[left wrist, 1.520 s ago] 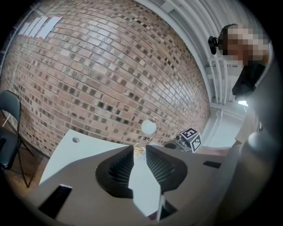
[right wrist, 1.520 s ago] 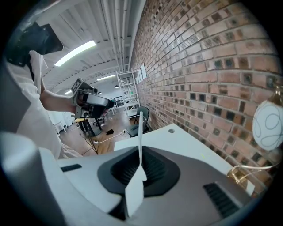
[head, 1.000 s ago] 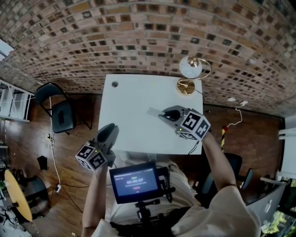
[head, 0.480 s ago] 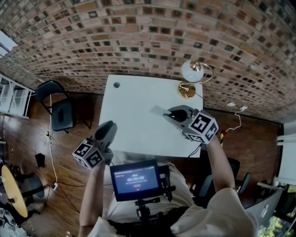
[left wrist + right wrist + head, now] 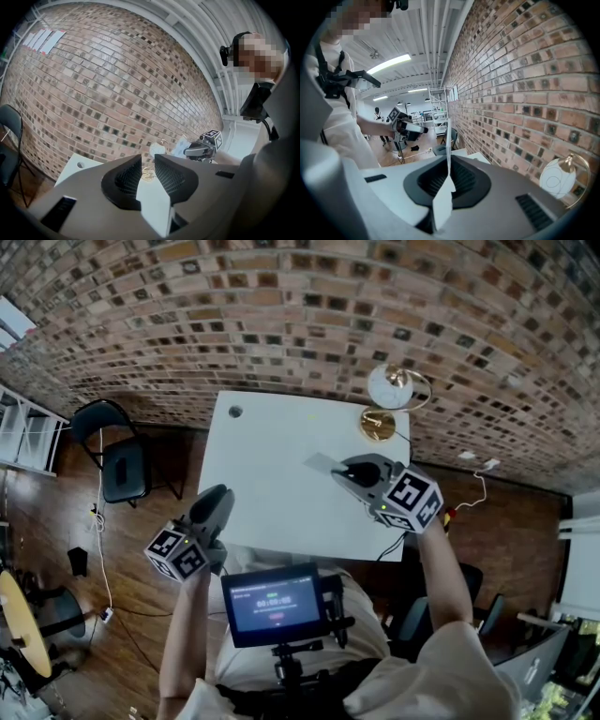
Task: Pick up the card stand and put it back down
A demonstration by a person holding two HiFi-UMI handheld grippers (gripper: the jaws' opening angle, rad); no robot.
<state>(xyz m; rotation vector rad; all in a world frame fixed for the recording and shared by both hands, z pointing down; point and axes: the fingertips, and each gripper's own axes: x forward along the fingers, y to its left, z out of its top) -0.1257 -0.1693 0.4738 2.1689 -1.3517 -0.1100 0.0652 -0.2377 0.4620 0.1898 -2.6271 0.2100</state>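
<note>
Card stand pinched in the right hand-held gripper over a white desk

The right hand-held gripper's jaws are clamped on the thin, pale card stand, which juts out from the jaw tips above the desk's right half, near a globe lamp by the brick wall. The left hand-held gripper hangs at the desk's near left edge, well apart from the stand, its jaws narrowly parted and gripping nothing.
</note>
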